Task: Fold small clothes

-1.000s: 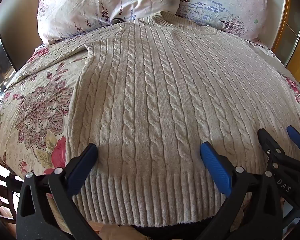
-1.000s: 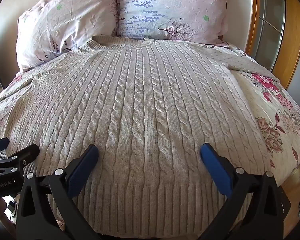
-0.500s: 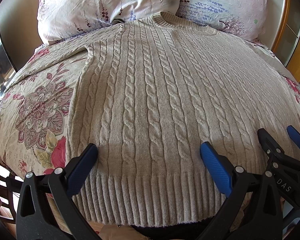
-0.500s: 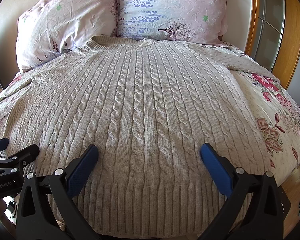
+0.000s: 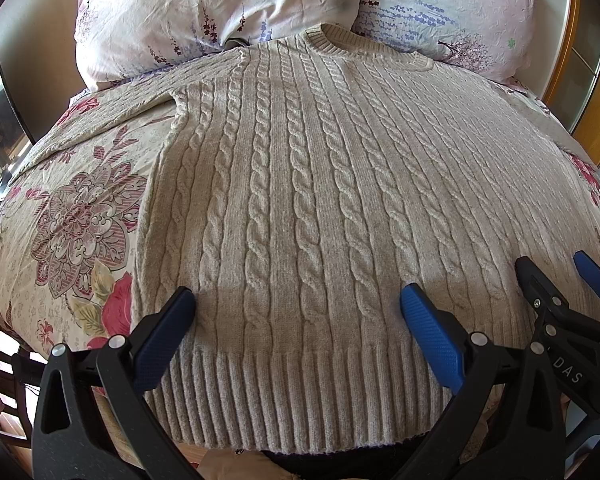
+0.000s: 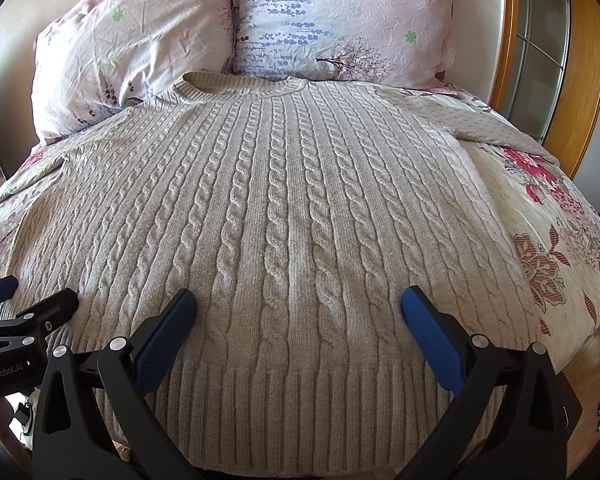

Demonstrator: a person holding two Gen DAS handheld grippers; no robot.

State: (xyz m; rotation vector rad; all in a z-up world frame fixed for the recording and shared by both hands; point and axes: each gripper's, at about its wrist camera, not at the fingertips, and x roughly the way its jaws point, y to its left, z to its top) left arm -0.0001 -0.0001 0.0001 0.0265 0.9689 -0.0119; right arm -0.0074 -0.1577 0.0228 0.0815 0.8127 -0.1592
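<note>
- The cable-knit sweater (image 5: 320,208) lies flat and face up on the bed (image 5: 72,216), collar toward the two pillows (image 6: 260,28) at the head edge and ribbed hem (image 6: 300,412) at the foot edge, nearest the cameras.
- One sleeve (image 5: 112,104) runs out toward the bed's left edge; the other sleeve (image 6: 484,128) reaches toward the right edge.
- The left claw (image 5: 296,312) hangs over the hem's left part, jaws spread wide and holding nothing.
- The right claw (image 6: 300,312) hangs over the hem's right part, equally wide open and empty.
- No fold shows yet, so the step in hand looks like taking the first grip.
- To do it well, each claw should probably come down on a hem corner or side seam and pinch both layers of knit, not just the top one.
- The thick knit likely stretches and sags, so both sides want lifting together and evenly, keeping the cables straight.
- Whether the hem drapes over the foot edge is hard to judge through the fisheye bulge; if it does, gripping from below the rib may be easier.
- The sleeves should be laid inward across the body before any lengthwise fold.
</note>
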